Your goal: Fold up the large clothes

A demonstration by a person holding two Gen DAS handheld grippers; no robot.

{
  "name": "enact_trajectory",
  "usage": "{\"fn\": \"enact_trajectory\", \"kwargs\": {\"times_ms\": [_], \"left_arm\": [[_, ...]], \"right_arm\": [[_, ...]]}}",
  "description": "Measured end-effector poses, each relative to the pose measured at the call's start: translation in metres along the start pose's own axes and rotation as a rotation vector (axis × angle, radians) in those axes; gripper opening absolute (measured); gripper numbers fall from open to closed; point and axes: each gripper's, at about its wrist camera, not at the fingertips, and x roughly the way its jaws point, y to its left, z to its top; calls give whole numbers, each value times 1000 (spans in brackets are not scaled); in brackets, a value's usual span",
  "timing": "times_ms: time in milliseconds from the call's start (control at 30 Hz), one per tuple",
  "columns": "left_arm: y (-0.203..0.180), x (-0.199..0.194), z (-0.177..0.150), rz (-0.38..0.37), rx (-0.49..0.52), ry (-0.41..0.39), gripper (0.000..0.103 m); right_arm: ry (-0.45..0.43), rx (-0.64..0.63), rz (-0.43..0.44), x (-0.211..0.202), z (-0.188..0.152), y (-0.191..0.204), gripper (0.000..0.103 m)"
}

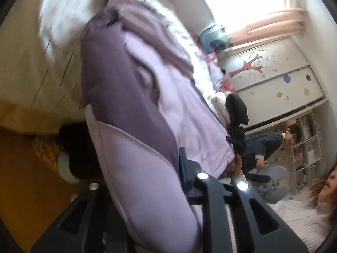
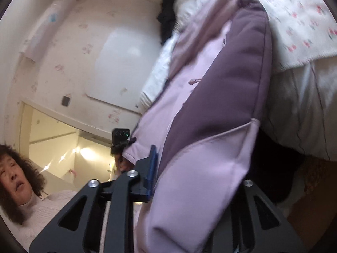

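Note:
A large padded garment in light lilac and dark purple (image 1: pixel 134 97) fills the middle of the left wrist view, hanging over the bed's edge. My left gripper (image 1: pixel 147 181) is shut on its lilac hem, which bulges between the black jaws. The same garment (image 2: pixel 210 109) fills the right wrist view. My right gripper (image 2: pixel 195 181) is shut on another part of the lilac hem. Both views are tilted and blurred.
A bed with a white flowered sheet (image 2: pixel 299 21) and a cream skirt (image 1: pixel 31 67) lies under the garment. A wardrobe with a tree picture (image 1: pixel 269 71), a seated child (image 1: pixel 269 145) and the person holding the grippers (image 2: pixel 19 181) are nearby. The floor is wooden (image 1: pixel 25 189).

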Motion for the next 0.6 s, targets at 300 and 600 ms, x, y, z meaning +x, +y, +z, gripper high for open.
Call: {"fn": "enact_trajectory", "kwargs": {"times_ms": [300, 600], "left_arm": [[50, 1, -19, -41, -154, -17, 72], [16, -2, -9, 21, -98, -82, 36]], "right_arm": [[-20, 104, 58, -9, -26, -39, 48], [-44, 48, 75, 0, -26, -30, 47]]}}
